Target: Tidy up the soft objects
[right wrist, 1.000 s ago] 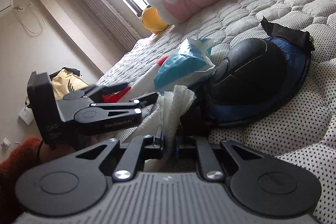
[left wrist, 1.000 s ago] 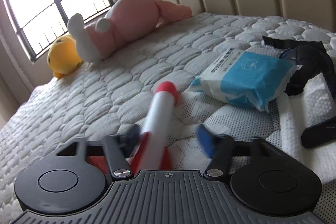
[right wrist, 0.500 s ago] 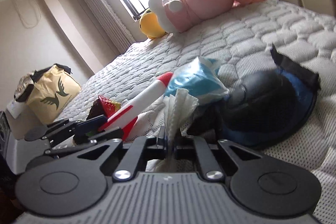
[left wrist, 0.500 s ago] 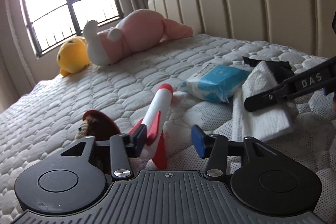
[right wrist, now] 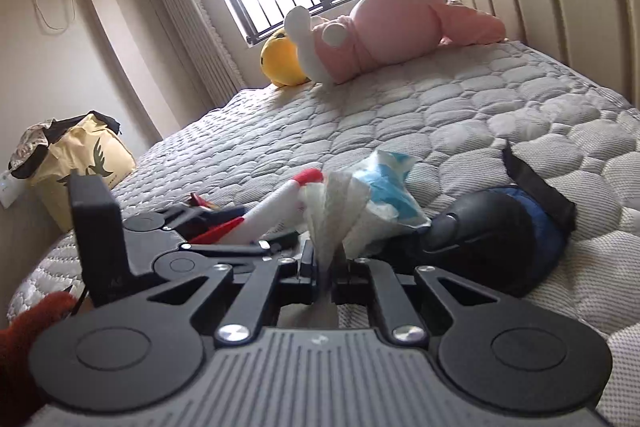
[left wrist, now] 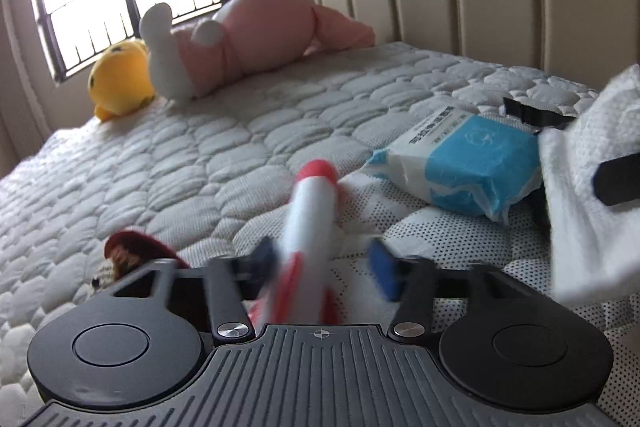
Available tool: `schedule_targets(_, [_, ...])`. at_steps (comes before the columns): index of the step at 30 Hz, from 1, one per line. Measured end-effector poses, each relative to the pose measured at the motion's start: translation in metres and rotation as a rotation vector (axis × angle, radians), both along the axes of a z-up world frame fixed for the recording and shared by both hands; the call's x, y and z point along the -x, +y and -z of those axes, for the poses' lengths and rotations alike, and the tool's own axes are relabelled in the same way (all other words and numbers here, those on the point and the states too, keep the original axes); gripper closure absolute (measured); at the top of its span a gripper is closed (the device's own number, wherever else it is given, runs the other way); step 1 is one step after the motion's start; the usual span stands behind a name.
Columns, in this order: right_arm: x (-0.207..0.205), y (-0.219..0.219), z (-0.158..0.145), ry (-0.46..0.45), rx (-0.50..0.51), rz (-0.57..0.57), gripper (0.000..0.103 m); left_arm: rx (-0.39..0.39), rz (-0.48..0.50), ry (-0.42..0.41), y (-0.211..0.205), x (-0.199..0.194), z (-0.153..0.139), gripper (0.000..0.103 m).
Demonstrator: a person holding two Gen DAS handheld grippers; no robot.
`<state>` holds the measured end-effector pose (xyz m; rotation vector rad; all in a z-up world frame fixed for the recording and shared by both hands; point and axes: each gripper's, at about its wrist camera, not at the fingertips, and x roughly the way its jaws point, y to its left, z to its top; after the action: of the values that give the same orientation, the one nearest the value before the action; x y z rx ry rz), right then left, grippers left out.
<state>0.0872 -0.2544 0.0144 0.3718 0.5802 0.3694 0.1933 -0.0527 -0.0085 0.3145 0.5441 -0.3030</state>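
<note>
Rocket plush between spread left claw fingers.

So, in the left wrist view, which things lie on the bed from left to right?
Yellow round plush toy → big pink and white plush toy → white foam rocket with red tip → blue and white tissue pack → white textured cloth.

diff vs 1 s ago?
Right claw lifted the white towel off the mattress, still clamped. Left claw stayed open around the toy rocket, not gripping. Tissue pack, pink plush and yellow plush unmoved.
</note>
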Motion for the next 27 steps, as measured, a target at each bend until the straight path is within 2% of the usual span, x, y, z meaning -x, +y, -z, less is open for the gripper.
schedule_targets(3, [0.0, -0.005, -0.005, -0.009, -0.006, 0.018, 0.096, 0.123, -0.014, 0.05, 0.022, 0.011, -0.007, 0.072])
schedule_targets(4, [-0.002, -0.005, -0.008, -0.014, -0.007, 0.02, 0.096, 0.14, -0.014, 0.063, 0.025, 0.017, -0.008, 0.072])
schedule_targets(7, [-0.008, 0.007, -0.02, -0.039, -0.02, -0.013, 0.096, 0.146, 0.008, 0.075, 0.029, 0.042, -0.012, 0.071])
schedule_targets(11, [-0.017, 0.041, -0.04, -0.081, -0.057, -0.13, 0.096, 0.168, 0.004, 0.072, 0.031, 0.067, -0.006, 0.068])
schedule_targets(14, [-0.032, 0.068, -0.044, -0.059, -0.136, -0.247, 0.096, 0.193, -0.012, 0.093, 0.034, 0.076, 0.004, 0.055])
schedule_targets(16, [-0.044, 0.089, -0.036, -0.019, -0.101, -0.279, 0.096, 0.209, -0.016, 0.087, 0.037, 0.08, 0.008, 0.053])
schedule_targets(18, [-0.053, 0.106, -0.021, 0.021, -0.012, -0.273, 0.096, 0.217, -0.018, 0.071, 0.039, 0.083, 0.006, 0.036])
schedule_targets(19, [-0.055, 0.111, -0.015, 0.037, 0.022, -0.262, 0.096, 0.218, -0.019, 0.067, 0.039, 0.084, 0.007, 0.033])
schedule_targets(27, [-0.054, 0.093, 0.005, 0.078, 0.117, -0.142, 0.094, 0.241, -0.013, 0.061, 0.043, 0.086, 0.009, 0.026])
